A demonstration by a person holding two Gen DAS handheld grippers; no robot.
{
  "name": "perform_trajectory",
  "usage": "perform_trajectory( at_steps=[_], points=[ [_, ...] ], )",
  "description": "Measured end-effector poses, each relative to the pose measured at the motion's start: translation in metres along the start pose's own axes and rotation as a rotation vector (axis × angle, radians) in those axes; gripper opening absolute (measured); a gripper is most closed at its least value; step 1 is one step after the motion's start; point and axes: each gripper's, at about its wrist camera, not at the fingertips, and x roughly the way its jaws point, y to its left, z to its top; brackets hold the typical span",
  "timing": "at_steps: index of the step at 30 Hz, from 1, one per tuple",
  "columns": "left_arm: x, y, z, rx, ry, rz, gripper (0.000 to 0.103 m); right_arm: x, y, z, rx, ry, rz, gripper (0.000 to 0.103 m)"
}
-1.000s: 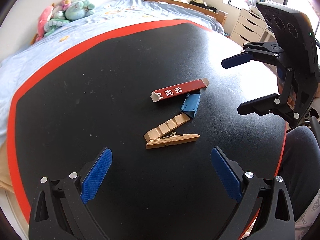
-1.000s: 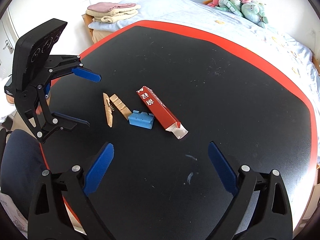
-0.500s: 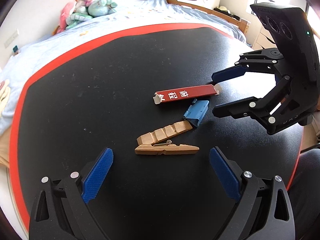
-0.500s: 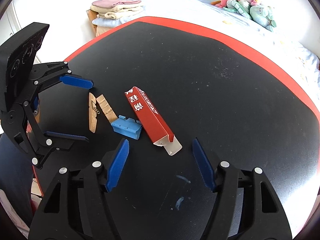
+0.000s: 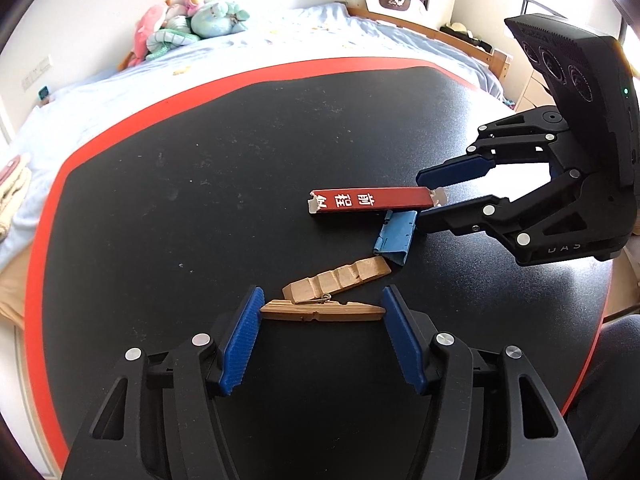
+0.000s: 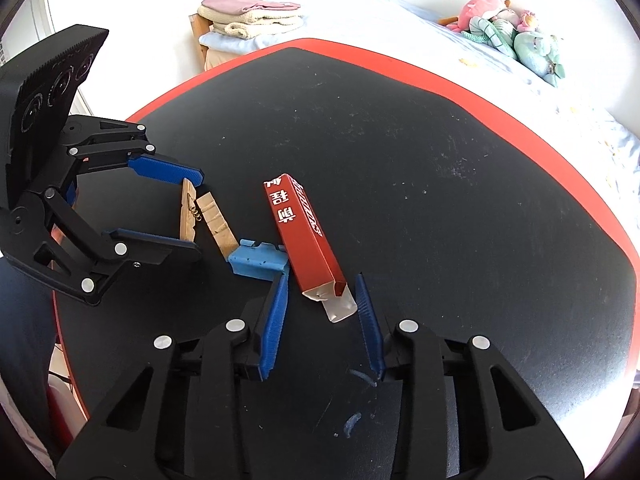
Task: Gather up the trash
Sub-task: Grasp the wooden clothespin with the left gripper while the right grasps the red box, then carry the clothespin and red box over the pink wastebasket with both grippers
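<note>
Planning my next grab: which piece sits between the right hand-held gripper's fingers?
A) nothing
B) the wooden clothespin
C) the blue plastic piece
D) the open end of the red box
D: the red box has its torn open end between the closing fingers of the right hand-held gripper.

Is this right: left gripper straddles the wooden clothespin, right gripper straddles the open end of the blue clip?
Not quite. The right gripper is closing around the open end of the red carton, not the blue clip, which lies just beside its finger; the right wrist view shows it. The left gripper does straddle the wooden clothespin.
</note>
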Motion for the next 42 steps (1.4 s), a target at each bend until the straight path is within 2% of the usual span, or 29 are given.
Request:
perform_trajectory(
  at_steps=[6,15,21,30,42],
  points=[
    [-0.001,-0.001,-0.001,-0.014,0.0,-0.013,0.059,0.0,-0.002,0.0,-0.004,0.0,-0.012,0.015],
    [-0.006,0.002,-0.003,-0.034,-0.008,-0.028,0.059,-0.005,-0.002,-0.002,0.022,-0.012,-0.029,0.014],
    [-0.02,-0.002,-0.004,-0.036,-0.02,-0.031,0.059,-0.026,0.004,-0.008,0.052,-0.036,-0.043,0.014],
    [-0.059,-0.013,-0.017,-0.041,-0.045,-0.035,0.059,-0.066,0.021,-0.019,0.085,-0.07,-0.05,0.013],
    [-0.116,-0.039,-0.043,-0.031,-0.077,-0.062,0.059,-0.13,0.07,-0.046,0.103,-0.122,-0.05,0.012]
  ],
)
